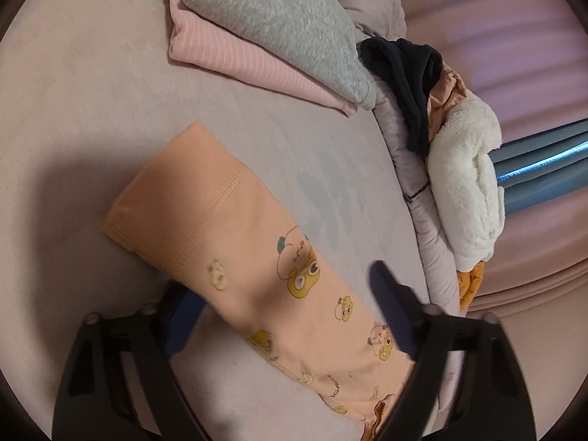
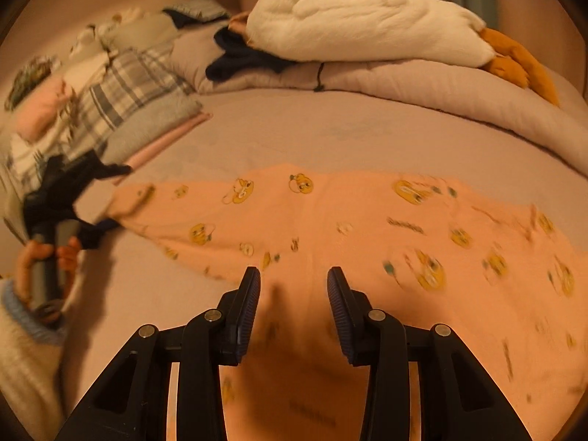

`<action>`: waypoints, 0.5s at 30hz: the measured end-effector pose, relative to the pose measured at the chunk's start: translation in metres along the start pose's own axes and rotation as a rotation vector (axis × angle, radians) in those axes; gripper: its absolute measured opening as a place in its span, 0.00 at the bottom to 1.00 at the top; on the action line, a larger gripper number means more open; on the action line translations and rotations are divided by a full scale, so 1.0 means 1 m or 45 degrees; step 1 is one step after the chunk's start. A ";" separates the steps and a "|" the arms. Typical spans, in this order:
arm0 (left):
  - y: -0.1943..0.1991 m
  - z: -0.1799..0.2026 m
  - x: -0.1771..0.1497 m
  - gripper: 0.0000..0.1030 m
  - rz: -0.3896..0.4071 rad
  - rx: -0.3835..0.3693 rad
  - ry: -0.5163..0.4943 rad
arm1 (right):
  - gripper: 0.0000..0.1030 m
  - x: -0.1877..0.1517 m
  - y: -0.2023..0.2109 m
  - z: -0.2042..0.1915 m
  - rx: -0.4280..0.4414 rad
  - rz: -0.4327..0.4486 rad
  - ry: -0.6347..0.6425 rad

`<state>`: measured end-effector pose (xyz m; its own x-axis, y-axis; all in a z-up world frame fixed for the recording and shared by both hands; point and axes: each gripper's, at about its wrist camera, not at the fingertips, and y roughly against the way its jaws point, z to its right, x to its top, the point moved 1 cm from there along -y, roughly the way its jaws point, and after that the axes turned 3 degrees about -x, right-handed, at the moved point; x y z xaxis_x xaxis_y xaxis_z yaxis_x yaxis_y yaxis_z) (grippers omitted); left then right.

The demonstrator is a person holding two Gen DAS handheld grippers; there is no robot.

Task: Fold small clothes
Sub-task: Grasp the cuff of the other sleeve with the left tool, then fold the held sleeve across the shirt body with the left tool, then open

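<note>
A: Peach cartoon-print garment (image 1: 228, 220) spread flat on the bed (image 1: 92, 92), ribbed cuff (image 1: 176, 183) at the left end. Handling?

B: Light, soft, limp knit. No stiffness, so likely to sag and bunch wherever unsupported. Not slippery on the sheet, nothing fragile. Best taken at the cuff or along a seam edge, pinching both layers together.

A: Grippers?

B: Left hand-held gripper (image 1: 286, 312) open wide, straddling the narrow cuffed end, cloth between the jaws but not visibly pinched. Right hand-held gripper (image 2: 294, 275) partly open, empty, hovering above the broad middle of the cloth.

A: Differences between views?

B: Left wrist view: cuff stitching up close, folded stack (image 1: 264, 36) of pink stripe and grey knit beyond, then a dark garment (image 1: 404, 73) and a white plush duck (image 1: 466, 183) at far right. Right wrist view: full spread of the garment and its centre seam, plus a hand (image 2: 47, 257) carrying the left tool at far left, beside the cuff end. Blurred there, so contact unclear.
</note>
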<state>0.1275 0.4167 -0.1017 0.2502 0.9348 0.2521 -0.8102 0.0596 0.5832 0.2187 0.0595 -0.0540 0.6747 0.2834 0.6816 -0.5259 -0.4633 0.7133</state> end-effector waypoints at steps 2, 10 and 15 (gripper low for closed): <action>0.000 -0.007 0.003 0.56 -0.012 -0.026 0.024 | 0.39 -0.013 0.016 0.004 -0.008 0.013 -0.017; 0.002 -0.031 0.006 0.04 -0.039 -0.036 0.086 | 0.39 -0.038 0.032 0.026 -0.049 -0.003 -0.103; 0.013 0.013 0.002 0.04 0.016 0.007 -0.063 | 0.39 -0.046 0.042 0.037 -0.048 0.004 -0.162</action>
<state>0.1242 0.4145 -0.0834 0.2656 0.9171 0.2971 -0.8105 0.0456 0.5839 0.1850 -0.0036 -0.0612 0.7319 0.1719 0.6593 -0.5458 -0.4314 0.7184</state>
